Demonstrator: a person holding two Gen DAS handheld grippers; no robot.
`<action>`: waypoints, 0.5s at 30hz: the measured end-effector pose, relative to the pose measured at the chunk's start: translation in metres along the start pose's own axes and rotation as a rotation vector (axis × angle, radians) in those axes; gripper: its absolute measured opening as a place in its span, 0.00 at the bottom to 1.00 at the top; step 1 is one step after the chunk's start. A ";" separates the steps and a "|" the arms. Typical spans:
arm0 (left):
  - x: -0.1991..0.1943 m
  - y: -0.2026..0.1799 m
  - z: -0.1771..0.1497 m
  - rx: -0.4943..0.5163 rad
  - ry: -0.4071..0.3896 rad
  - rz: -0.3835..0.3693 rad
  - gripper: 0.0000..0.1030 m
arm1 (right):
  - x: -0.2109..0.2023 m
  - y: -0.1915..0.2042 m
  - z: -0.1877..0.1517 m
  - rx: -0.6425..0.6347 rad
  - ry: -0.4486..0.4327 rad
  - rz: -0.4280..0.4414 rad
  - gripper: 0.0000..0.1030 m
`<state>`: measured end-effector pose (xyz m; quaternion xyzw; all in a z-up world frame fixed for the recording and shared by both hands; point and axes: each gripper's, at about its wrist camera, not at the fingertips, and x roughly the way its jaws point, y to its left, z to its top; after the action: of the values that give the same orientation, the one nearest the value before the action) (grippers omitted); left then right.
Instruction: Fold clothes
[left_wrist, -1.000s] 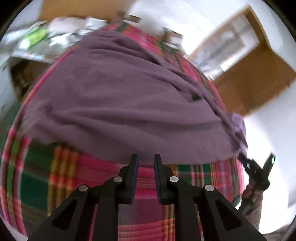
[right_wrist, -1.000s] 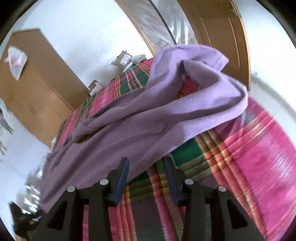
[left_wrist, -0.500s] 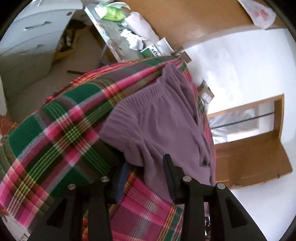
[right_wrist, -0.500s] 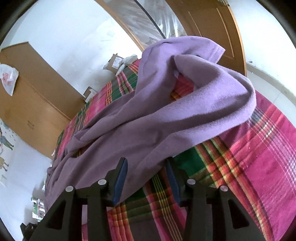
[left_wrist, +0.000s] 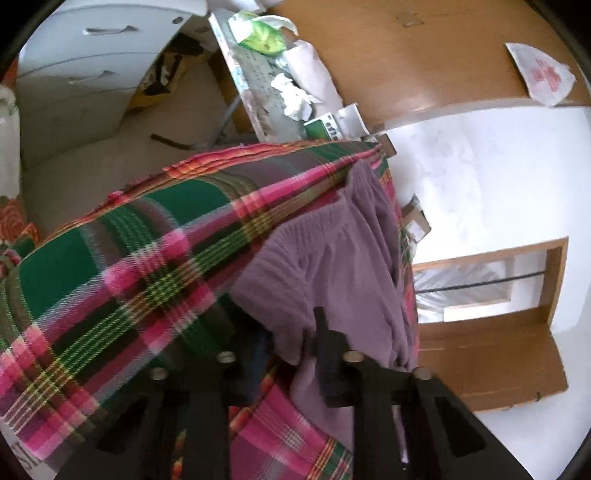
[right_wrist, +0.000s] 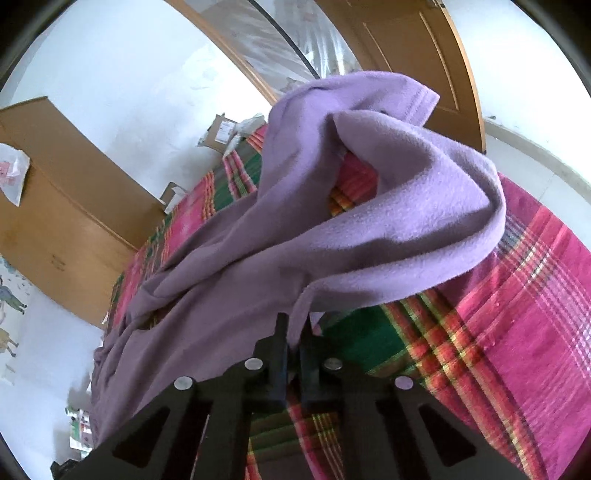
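Note:
A purple fleece garment (left_wrist: 332, 266) lies crumpled on a bed under a pink and green plaid blanket (left_wrist: 110, 280). In the left wrist view its ribbed hem corner hangs at the blanket's edge. My left gripper (left_wrist: 291, 350) has this corner between its jaws, which are closing; cloth fills the gap and hides the left finger. In the right wrist view the garment (right_wrist: 388, 221) is heaped up with a folded sleeve on top. My right gripper (right_wrist: 293, 328) is shut on its near edge, and the fabric is pinched into a ridge above the fingertips.
A cluttered table (left_wrist: 273, 92), white drawers (left_wrist: 92, 55) and a wooden wardrobe (left_wrist: 424, 55) stand beyond the bed's edge. A wooden door (right_wrist: 424, 55) and cardboard boxes (right_wrist: 221, 129) are at the far side. Bare plaid blanket (right_wrist: 517, 314) spreads to the right.
The left gripper rolled and swung from the garment's long side to its hem corner, then narrowed on the cloth. The right jaws went from open around the garment's edge to shut on it.

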<state>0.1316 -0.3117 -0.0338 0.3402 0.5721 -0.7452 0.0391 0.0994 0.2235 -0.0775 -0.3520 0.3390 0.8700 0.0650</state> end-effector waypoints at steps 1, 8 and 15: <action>-0.001 0.002 0.001 -0.011 -0.005 -0.009 0.14 | -0.002 0.000 -0.001 -0.007 -0.007 0.004 0.04; -0.008 -0.005 0.003 0.008 -0.037 -0.042 0.08 | -0.023 -0.002 -0.002 0.004 -0.032 0.052 0.03; -0.019 -0.002 0.004 0.012 -0.051 -0.059 0.07 | -0.047 0.000 -0.010 -0.008 -0.055 0.070 0.03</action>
<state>0.1432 -0.3204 -0.0214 0.3043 0.5764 -0.7578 0.0296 0.1403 0.2232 -0.0516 -0.3159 0.3459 0.8825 0.0424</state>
